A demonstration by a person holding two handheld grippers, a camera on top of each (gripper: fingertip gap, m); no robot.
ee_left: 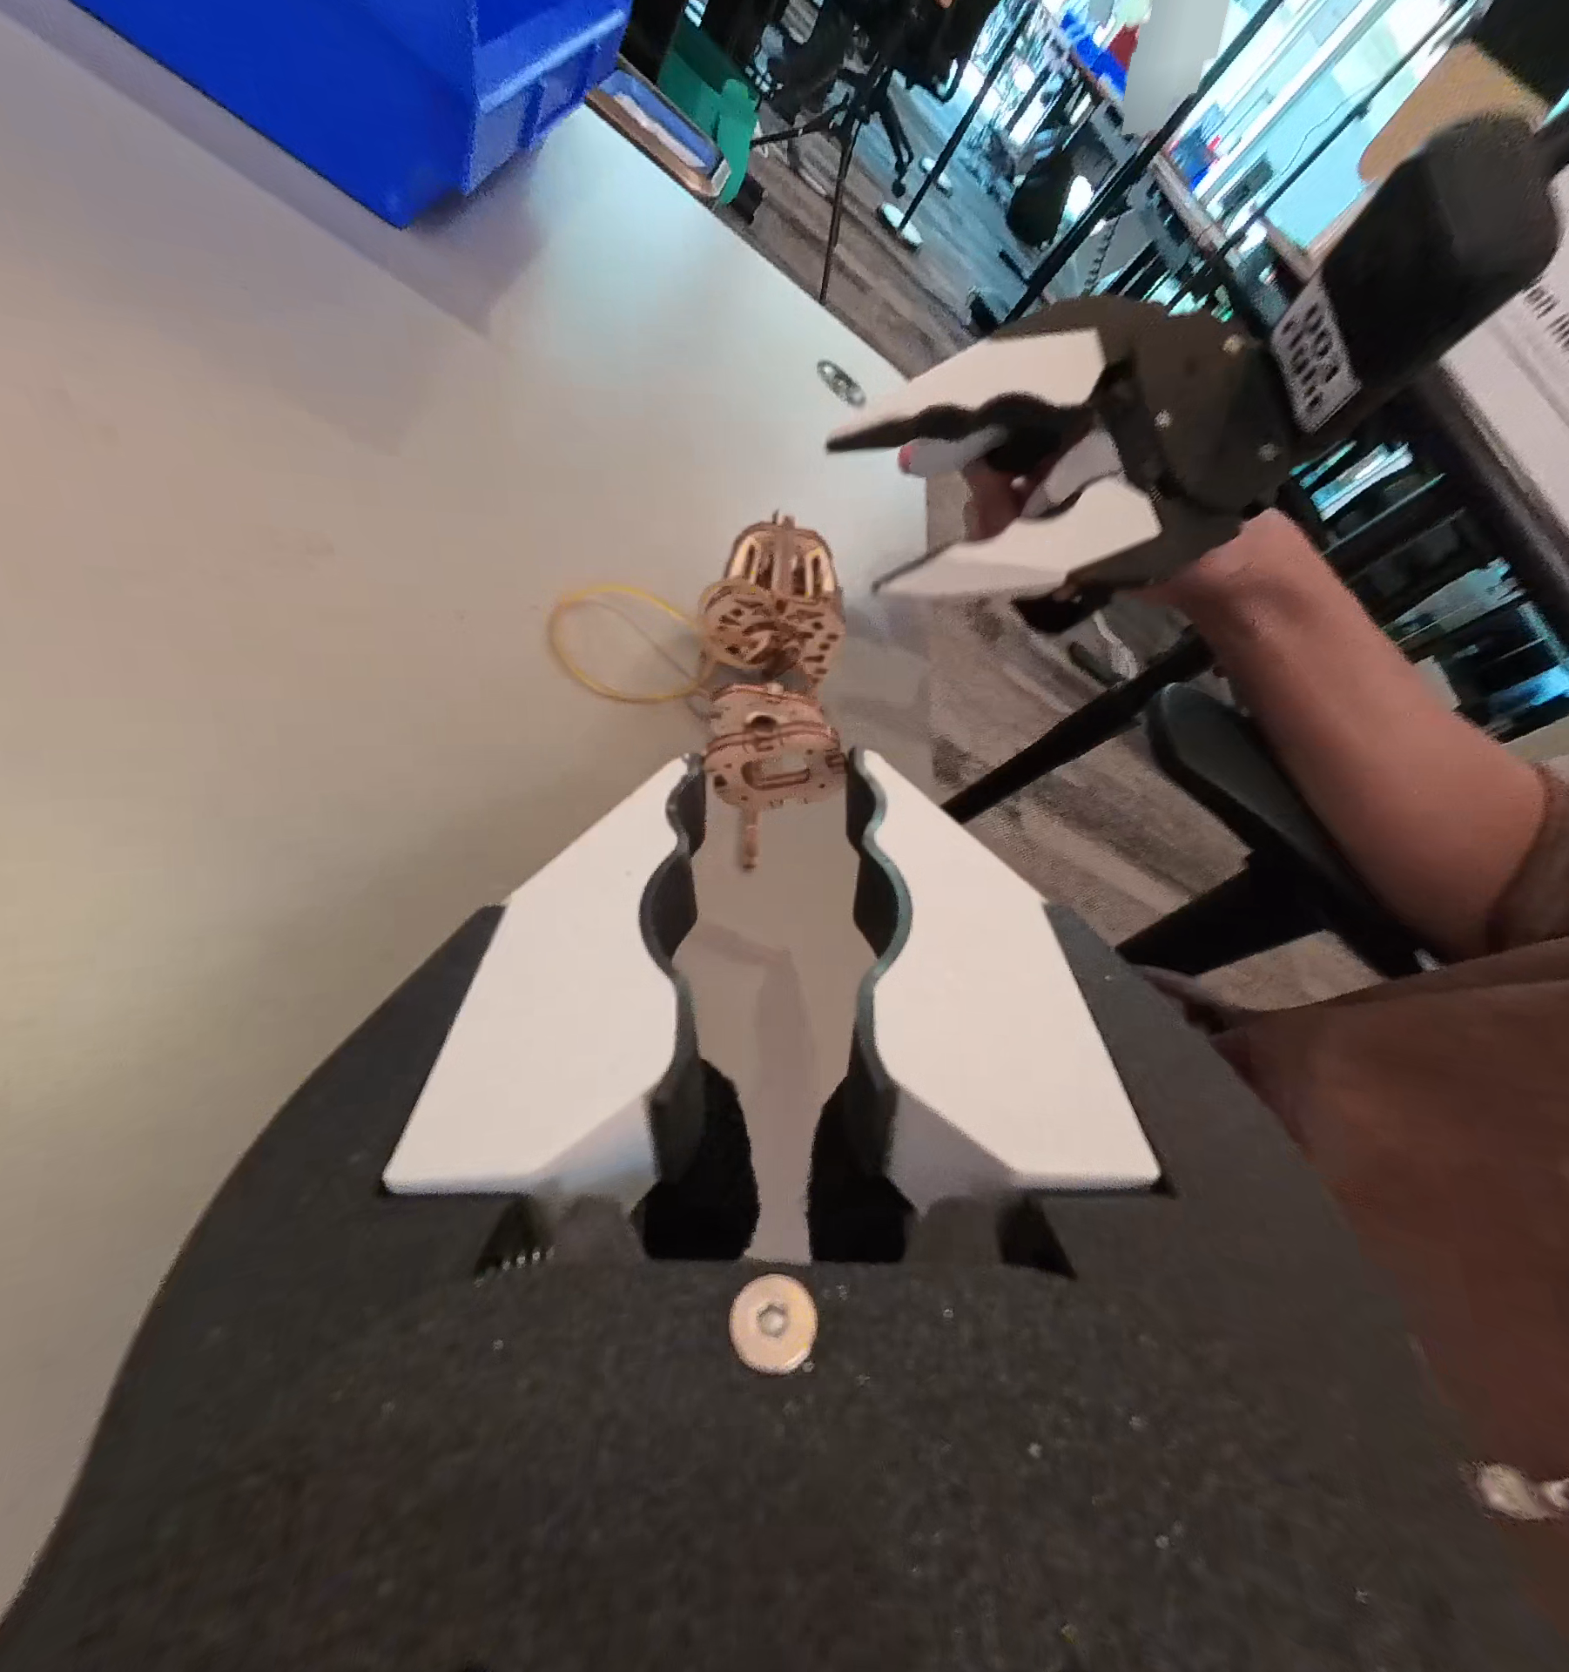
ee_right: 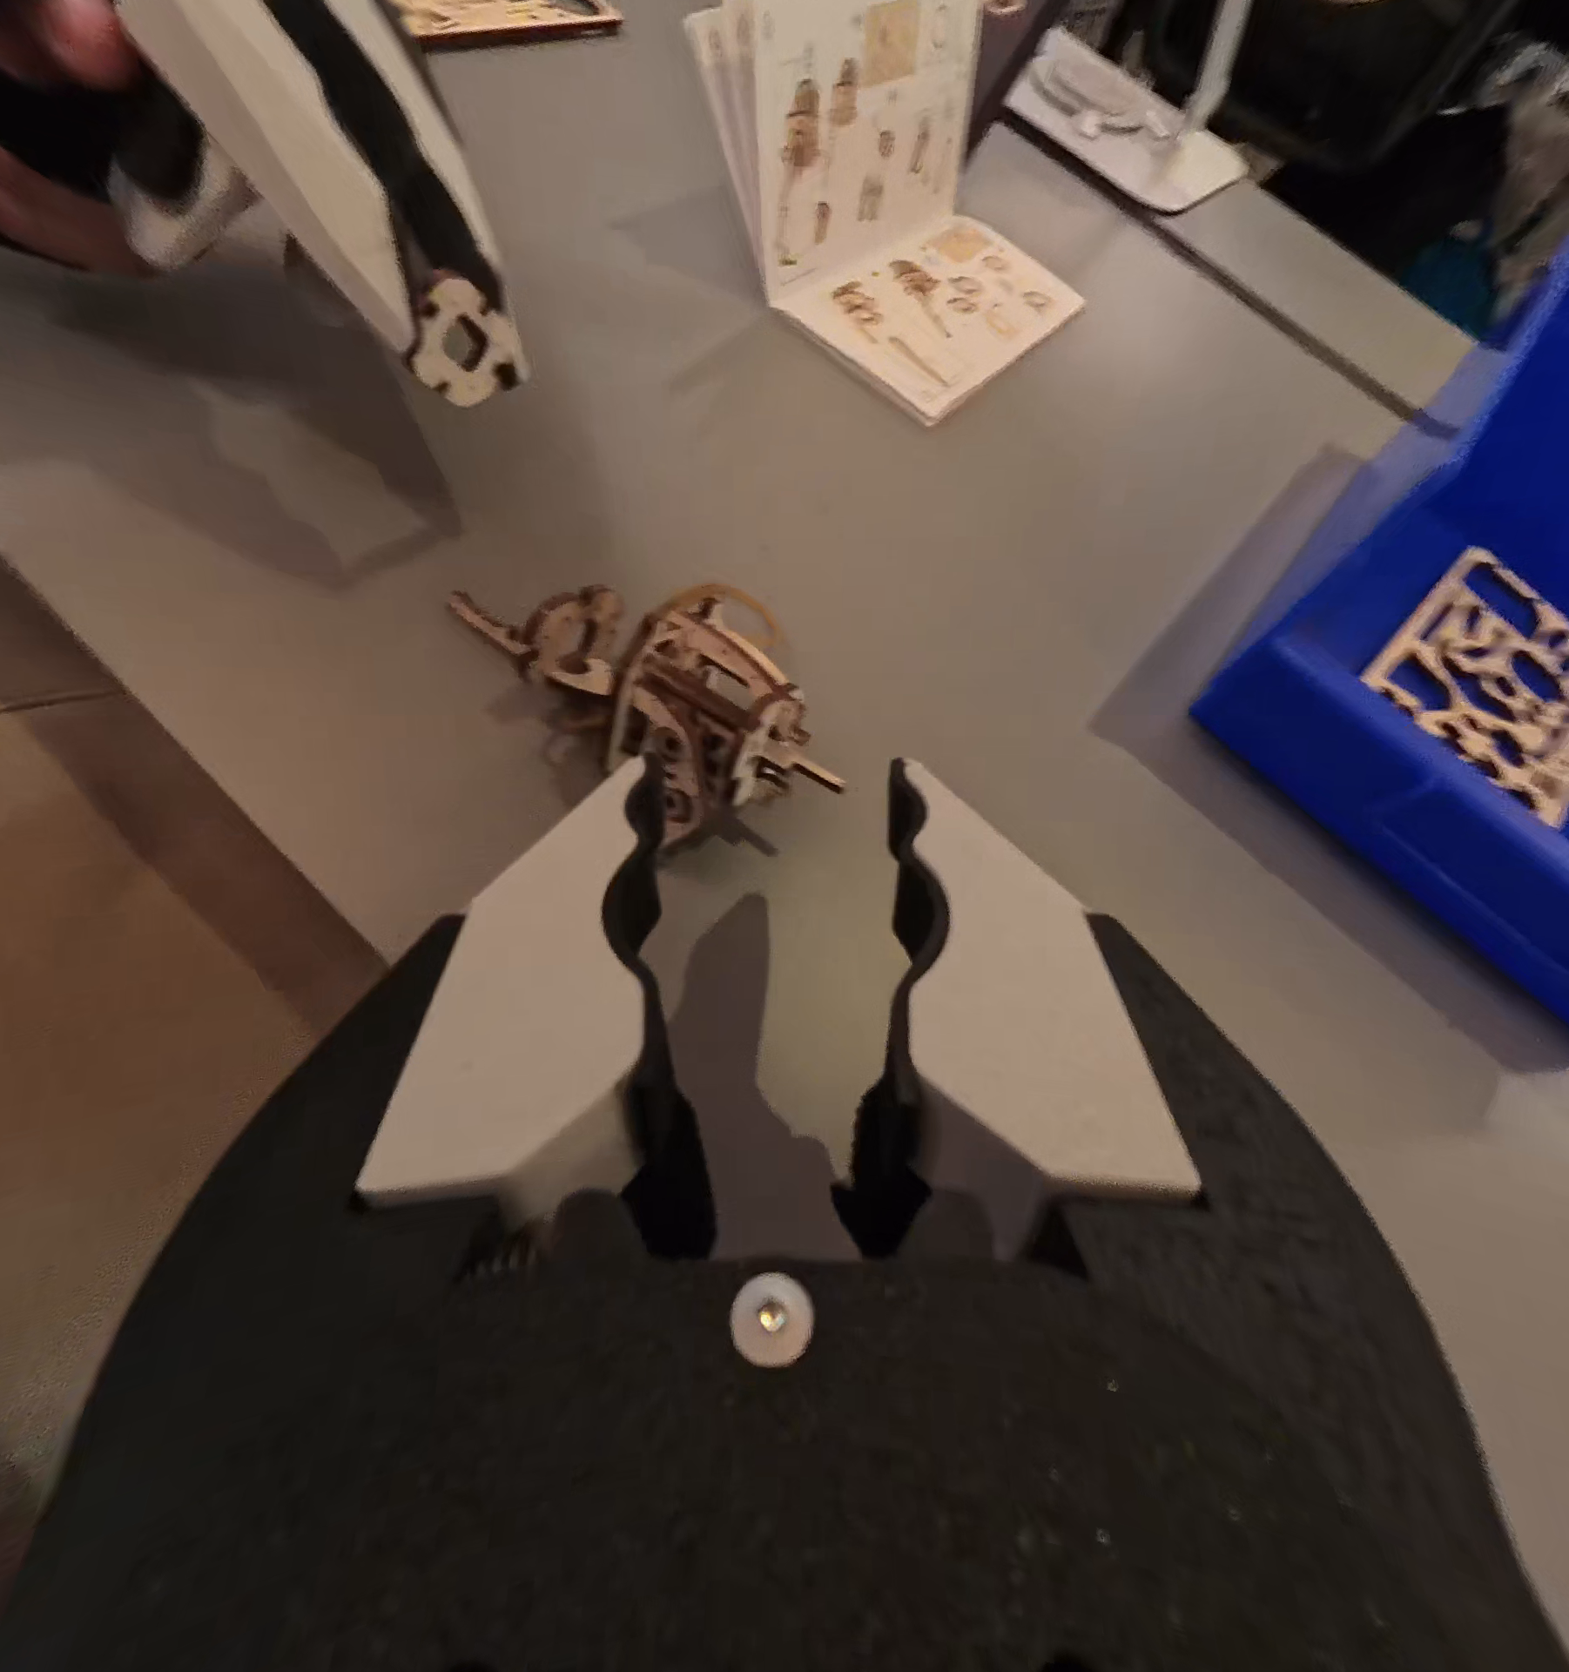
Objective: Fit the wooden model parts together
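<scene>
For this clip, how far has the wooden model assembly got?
Done: a barrel-shaped wooden subassembly lies built on the table with a rubber band. In hand: the left hand-held gripper is shut on a small flat wooden part. Left: mating it to the subassembly; the right hand-held gripper is open and empty, beside the subassembly.

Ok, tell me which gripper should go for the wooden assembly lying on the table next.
Right. The right gripper is open, empty and just short of the wooden assembly on the table. The left gripper is already shut on a small wooden part, held in the air.
</scene>
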